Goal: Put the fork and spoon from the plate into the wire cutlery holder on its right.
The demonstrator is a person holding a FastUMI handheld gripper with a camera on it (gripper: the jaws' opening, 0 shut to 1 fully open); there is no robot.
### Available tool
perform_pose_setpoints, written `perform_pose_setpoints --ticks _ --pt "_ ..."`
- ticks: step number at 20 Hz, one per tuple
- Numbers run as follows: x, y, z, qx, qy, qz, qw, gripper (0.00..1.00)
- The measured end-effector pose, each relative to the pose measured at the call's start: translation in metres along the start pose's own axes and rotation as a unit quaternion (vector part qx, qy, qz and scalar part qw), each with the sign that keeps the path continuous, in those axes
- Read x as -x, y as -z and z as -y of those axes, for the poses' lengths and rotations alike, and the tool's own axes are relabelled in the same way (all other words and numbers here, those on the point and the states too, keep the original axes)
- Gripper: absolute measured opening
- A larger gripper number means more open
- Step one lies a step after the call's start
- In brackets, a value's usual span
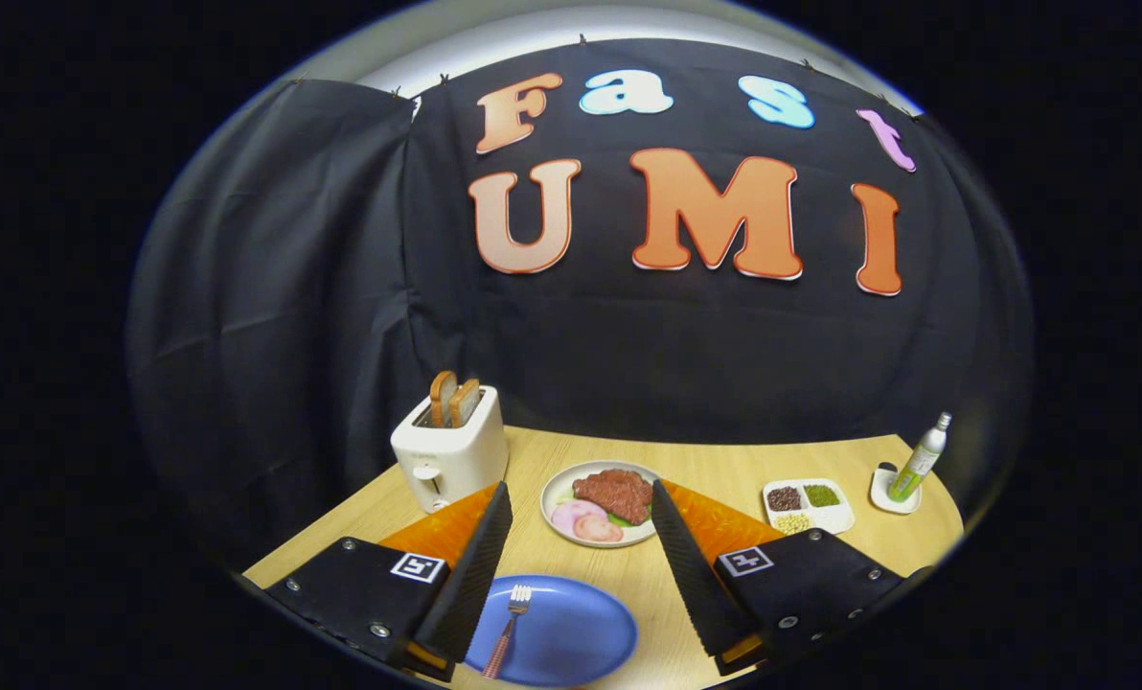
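Because the fork (pixel 508 628) lies on the blue plate (pixel 571 637) at the table's 6 o'clock, between the fingers, the gripper (pixel 576 537) hangs above it spread wide and empty, apparently lining up a grasp.

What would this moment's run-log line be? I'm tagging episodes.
phase: approach | gripper: open, above table, holding nothing | fork: on blue plate, between fingers | spoon, holder: unseen

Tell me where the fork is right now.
In the claw's view, the fork lies on the blue plate, between the open claw's fingers, nearer the left one, in front of the plate of meat.
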State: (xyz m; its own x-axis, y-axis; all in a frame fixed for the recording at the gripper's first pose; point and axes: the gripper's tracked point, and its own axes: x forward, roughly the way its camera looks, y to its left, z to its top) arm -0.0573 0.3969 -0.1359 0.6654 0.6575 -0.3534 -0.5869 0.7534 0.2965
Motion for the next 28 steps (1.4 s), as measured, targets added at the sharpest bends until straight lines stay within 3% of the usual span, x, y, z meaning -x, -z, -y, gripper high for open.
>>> perform_pose_setpoints --ticks 3,6,10,14,18,20,24,25,28 --pt "-0.016 0.048 -0.014 0.001 -0.008 -0.084 0.996 0.88" --pt "-0.023 0.098 -0.020 0.016 -0.010 -0.189 0.982 0.88" --pt "-0.006 0.168 -0.038 0.016 -0.033 -0.343 0.939 0.86" --pt "-0.002 0.211 -0.051 0.023 -0.036 -0.431 0.901 0.79" --pt "-0.004 0.231 -0.061 0.024 -0.032 -0.489 0.871 0.60" --pt "-0.006 0.230 -0.060 0.031 -0.024 -0.498 0.866 0.50" --pt "-0.006 0.235 -0.057 0.006 -0.013 -0.510 0.860 0.11" --pt "-0.002 0.230 -0.056 -0.005 -0.013 -0.511 0.859 0.07" --pt "0.009 0.209 -0.039 -0.024 -0.011 -0.487 0.873 0.05"
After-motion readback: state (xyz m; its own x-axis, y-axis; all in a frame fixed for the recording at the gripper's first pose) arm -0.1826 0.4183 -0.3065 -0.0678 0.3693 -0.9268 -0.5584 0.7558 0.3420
